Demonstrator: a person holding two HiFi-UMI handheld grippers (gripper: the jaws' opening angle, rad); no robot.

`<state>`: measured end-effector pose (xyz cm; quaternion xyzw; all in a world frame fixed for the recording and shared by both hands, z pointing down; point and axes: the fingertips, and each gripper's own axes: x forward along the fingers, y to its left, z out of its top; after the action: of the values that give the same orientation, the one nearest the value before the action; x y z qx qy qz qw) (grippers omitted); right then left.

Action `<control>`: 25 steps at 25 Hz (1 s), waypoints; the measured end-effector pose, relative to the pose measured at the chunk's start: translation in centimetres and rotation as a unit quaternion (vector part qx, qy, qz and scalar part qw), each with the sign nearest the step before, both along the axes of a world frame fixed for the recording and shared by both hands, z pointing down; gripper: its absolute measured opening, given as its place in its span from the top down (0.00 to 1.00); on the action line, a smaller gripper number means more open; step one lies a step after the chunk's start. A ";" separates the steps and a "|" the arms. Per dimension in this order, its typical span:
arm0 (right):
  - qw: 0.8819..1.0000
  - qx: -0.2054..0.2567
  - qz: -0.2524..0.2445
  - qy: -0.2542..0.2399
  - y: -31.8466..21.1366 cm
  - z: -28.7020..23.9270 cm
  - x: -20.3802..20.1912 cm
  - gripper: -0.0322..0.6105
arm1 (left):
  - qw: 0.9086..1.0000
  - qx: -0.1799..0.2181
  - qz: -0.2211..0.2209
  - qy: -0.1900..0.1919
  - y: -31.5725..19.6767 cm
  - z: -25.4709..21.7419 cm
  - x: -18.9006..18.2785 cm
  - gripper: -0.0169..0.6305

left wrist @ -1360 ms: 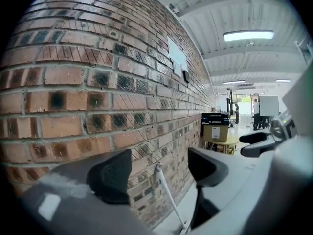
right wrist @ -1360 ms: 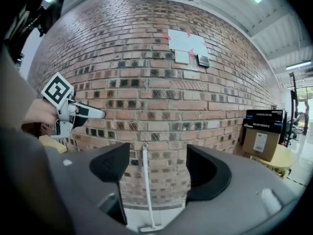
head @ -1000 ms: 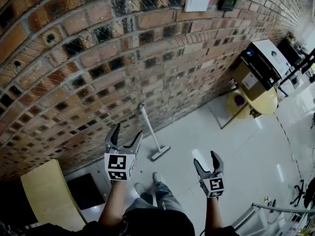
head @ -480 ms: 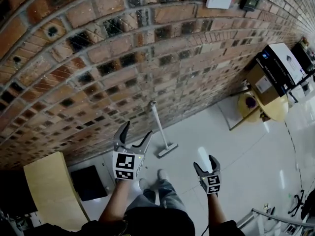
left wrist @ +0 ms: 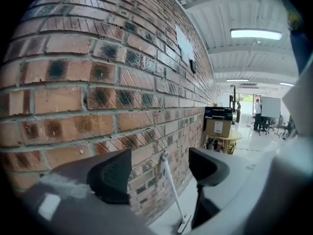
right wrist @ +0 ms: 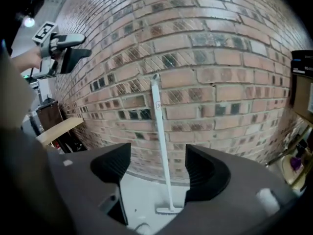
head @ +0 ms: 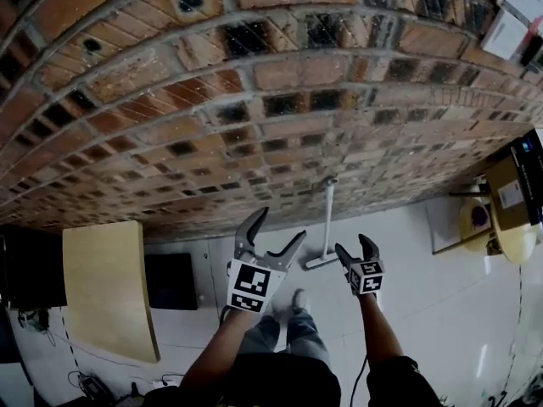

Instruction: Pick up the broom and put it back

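My left tongs point(head: 278, 227) are opening, nothing between them; my right tongs point(head: 353, 246) gape wide, empty too. Both point at the wall point(head: 254, 100). Ahead, the broom point(head: 327, 219) leans near-upright against that wall, head down at its foot. I judge my right tongs nearer it.

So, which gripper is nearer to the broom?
Right. The right gripper hangs just right of the broom, open and empty. The left gripper, jaws opening and empty, is farther off on its left.
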<state>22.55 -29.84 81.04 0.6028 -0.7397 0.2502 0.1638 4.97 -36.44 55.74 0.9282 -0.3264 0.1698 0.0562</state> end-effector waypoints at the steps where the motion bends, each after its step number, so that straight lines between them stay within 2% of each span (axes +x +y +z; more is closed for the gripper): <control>1: 1.000 -0.005 -0.008 -0.004 -1.7 0.4 -0.5 0.40 | 1.000 -0.003 -0.008 0.001 0.0 -0.1 -0.6 0.39; 4: 0.999 -0.009 -0.008 -0.032 -7.5 1.0 -1.8 0.40 | 1.000 -0.004 -0.023 0.005 0.0 -0.9 -1.6 0.39; 6: 0.999 -0.017 -0.005 -0.034 -10.8 1.1 -2.3 0.40 | 1.000 -0.001 -0.026 0.005 0.0 -1.2 -1.6 0.39; 9: 0.999 -0.049 -0.002 -0.020 -13.7 2.8 -2.6 0.43 | 0.999 -0.007 -0.035 0.010 0.1 -1.1 -1.6 0.39; 12: 0.997 -0.075 0.004 -0.026 -15.3 4.2 -3.1 0.48 | 0.999 -0.016 -0.046 0.011 0.1 -0.6 -1.9 0.39; 15: 0.995 -0.097 0.017 -0.022 -16.2 5.8 -2.7 0.52 | 0.998 -0.019 -0.057 0.009 0.0 -0.4 -2.3 0.39; 17: 0.994 -0.106 0.016 -0.011 -16.3 6.1 -2.6 0.58 | 0.998 -0.020 -0.060 0.008 0.1 -0.3 -2.5 0.39; 19: 0.993 -0.116 0.007 0.000 -16.2 6.4 -2.7 0.67 | 0.998 -0.021 -0.063 0.009 0.0 -0.2 -2.5 0.39; 20: 0.993 -0.119 0.001 0.006 -16.2 6.3 -2.8 0.77 | 0.998 -0.021 -0.063 0.010 0.0 -0.2 -2.4 0.39; 21: 0.993 -0.121 -0.008 0.014 -15.9 6.1 -2.8 0.81 | 0.998 -0.020 -0.062 0.012 0.0 -0.2 -2.2 0.39; 25: 0.990 -0.119 -0.070 0.035 -12.4 5.2 -5.5 0.83 | 0.998 -0.022 -0.056 0.011 0.9 -0.3 -2.0 0.39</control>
<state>17.09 -42.26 86.20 0.5346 -0.7387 0.3030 0.2770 2.97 -35.52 55.43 0.9086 -0.3737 0.1636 0.0898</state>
